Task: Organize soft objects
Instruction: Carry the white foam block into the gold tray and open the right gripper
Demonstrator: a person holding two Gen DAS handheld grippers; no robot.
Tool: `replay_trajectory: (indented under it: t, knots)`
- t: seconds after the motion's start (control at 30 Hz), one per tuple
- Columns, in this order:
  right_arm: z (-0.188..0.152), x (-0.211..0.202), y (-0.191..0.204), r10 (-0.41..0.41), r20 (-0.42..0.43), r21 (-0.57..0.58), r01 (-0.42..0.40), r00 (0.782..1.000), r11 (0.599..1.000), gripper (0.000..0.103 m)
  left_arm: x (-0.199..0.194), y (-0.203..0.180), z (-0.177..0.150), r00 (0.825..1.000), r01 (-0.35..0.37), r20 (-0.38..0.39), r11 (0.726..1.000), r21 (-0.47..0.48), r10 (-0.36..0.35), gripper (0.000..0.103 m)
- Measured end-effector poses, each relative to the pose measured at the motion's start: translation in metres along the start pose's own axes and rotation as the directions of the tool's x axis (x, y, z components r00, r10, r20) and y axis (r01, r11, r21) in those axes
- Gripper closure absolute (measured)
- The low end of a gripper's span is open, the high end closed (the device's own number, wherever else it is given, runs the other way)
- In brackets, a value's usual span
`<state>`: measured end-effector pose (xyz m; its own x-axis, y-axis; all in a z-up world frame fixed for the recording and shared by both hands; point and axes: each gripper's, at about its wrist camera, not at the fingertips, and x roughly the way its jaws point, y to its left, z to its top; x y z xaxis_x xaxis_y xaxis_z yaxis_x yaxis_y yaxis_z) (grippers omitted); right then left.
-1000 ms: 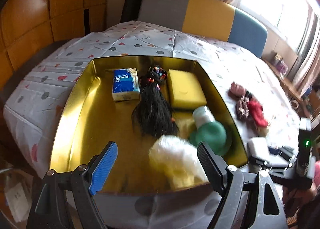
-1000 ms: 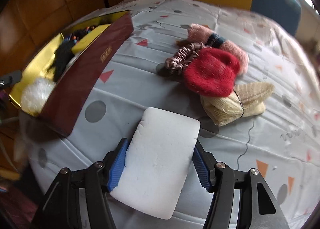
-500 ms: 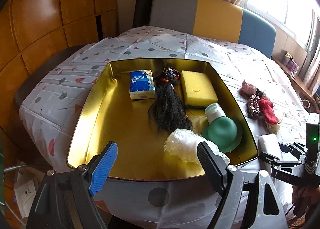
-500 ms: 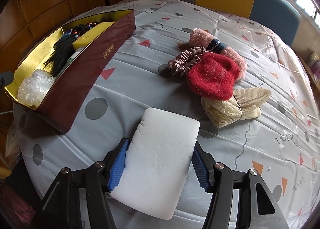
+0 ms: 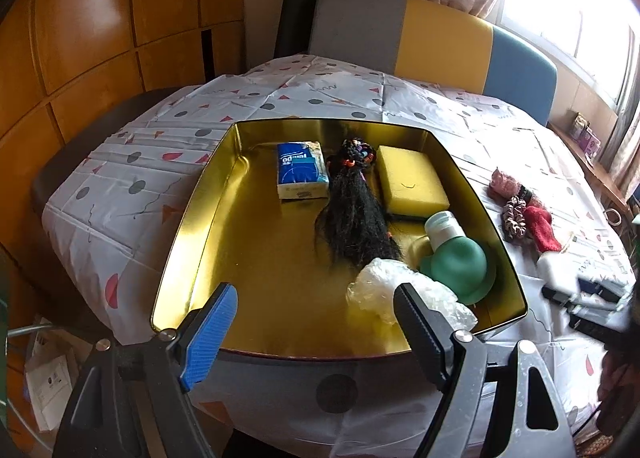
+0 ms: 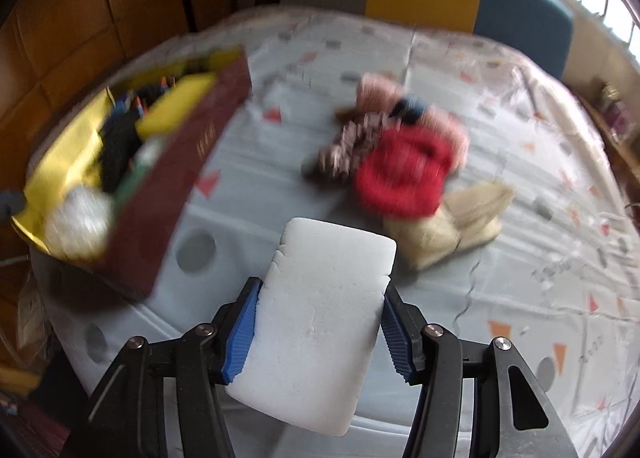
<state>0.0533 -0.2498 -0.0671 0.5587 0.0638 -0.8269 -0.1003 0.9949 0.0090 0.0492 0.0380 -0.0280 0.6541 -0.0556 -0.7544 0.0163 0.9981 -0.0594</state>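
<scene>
Up comes the white foam block (image 6: 320, 322), lifted off the tablecloth since a second ago, and the right wrist view has gone blurry with the motion. Right gripper (image 6: 318, 332) has its blue pads pressed on both long sides of the block, and the jaws are closing tighter on it as we watch. Beyond it, near the middle of the table (image 6: 520, 258), sits the little heap waiting its turn: a red fuzzy sock (image 6: 400, 178), a pink sock (image 6: 380, 92) behind it, a brownish scrunchie (image 6: 348, 142) to its left and a beige sock (image 6: 460, 226) on the near side.

Over to the left gripper (image 5: 316, 332), jaws spread wide with nothing between them, hovering above the near edge of the gold tin (image 5: 192, 226). That tin sits toward the table's left side, and it is filling up nicely. At its far end, a blue tissue pack (image 5: 302, 174), a yellow sponge (image 5: 410, 184) and between them a black hairpiece (image 5: 356, 218) with coloured beads at the top. Along the tin's right wall, a green bottle (image 5: 460, 258) with a pale cap lying on its side, and just in front of it, at the near right corner, a crumpled clear plastic bag (image 5: 384, 286), partly hidden by the left gripper's right finger.
</scene>
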Motion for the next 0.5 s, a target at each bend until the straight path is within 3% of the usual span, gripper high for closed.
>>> replay_trajectory:
  t: [0.23,0.5]
  knots:
    - [0.045,-0.037,0.045,0.106,0.096,-0.041,-0.102,0.990,0.994,0.045,-0.001,0.013,-0.002,1.000,-0.006,0.003,0.999,-0.034,0.006,0.021]
    - [0.086,-0.025,0.135,0.269,0.042,-0.116,-0.263,0.962,0.958,0.045,-0.005,0.046,-0.001,0.999,-0.033,0.013,0.993,-0.109,0.035,0.021]
